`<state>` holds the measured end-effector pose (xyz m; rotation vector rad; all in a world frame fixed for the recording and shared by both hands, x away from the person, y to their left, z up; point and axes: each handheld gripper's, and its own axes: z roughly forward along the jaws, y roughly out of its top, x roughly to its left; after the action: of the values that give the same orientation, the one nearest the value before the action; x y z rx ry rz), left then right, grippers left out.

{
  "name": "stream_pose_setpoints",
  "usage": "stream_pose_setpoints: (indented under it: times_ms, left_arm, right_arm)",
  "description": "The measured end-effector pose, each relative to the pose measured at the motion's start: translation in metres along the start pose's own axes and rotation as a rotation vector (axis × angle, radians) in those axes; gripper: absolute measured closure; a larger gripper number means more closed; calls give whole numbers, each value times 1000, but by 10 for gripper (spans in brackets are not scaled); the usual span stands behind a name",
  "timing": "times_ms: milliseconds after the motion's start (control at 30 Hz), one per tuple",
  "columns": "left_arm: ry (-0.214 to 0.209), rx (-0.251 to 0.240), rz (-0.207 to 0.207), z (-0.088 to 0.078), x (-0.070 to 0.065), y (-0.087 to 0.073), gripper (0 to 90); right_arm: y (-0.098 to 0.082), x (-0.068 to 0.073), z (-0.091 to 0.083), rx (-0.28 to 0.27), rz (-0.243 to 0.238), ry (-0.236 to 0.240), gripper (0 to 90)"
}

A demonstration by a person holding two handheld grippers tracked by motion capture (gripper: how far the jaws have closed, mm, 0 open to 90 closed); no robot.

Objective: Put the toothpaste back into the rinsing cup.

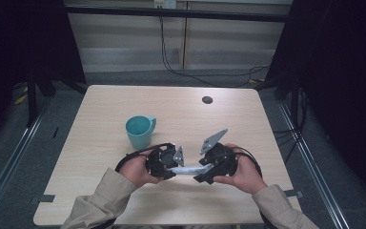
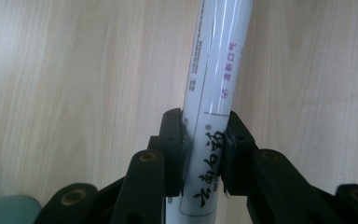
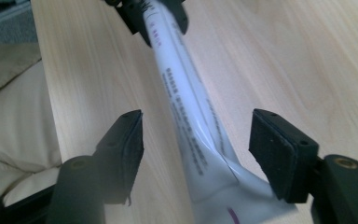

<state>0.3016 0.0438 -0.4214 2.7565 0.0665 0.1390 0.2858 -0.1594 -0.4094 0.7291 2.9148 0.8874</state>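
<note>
Left gripper view: tube (image 2: 214, 93) clamped — top cropped.

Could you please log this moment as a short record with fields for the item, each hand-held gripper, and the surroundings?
item: white tube with printed text, held level above the table
left hand-held gripper: shut on one end of the tube
right hand-held gripper: jaws open, pads clear of the tube's flat crimped end lying between them
nearby: teal mug, upright, beyond the left hand
other: small dark round spot on the far side of the table
</note>
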Motion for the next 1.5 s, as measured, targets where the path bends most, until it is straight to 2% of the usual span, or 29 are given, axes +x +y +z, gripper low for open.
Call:
stream_pose_setpoints:
  times_ms: [67, 100, 200, 267, 400, 533, 767, 1133, 1233, 1500]
  left_arm:
    - [2, 2, -4, 1, 0, -2, 738]
    - [-1, 3, -21, 2, 0, -3, 739]
    - [5, -7, -35, 1, 3, -7, 739]
    - [13, -13, -51, -1, 4, -9, 739]
    - [12, -10, -46, -4, 4, -9, 739]
    - [10, -17, -47, -3, 3, -7, 739]
    - [15, -19, -24, -5, 2, -4, 739]
    - [23, -34, -15, -6, 1, -3, 738]
    - [24, -36, -9, -6, 0, -2, 739]
    - [43, -14, 40, -7, -1, -1, 737]
  right_arm:
    - [-3, -3, -3, -24, 10, -5, 336]
    - [-4, -4, -5, -31, 15, -14, 327]
    - [-7, -7, -8, -13, 33, -46, 298]
    - [-11, -10, -11, -22, 45, -46, 298]
    - [-17, -13, -9, -14, 54, -47, 311]
    - [-16, -13, -5, -10, 53, -39, 328]
    - [-10, -11, -2, 3, 34, -25, 393]
    - [-14, -16, 2, 10, 64, 7, 515]
    - [-15, -18, 2, -17, 78, 40, 504]
    - [-11, -17, 1, 1, 71, 60, 548]
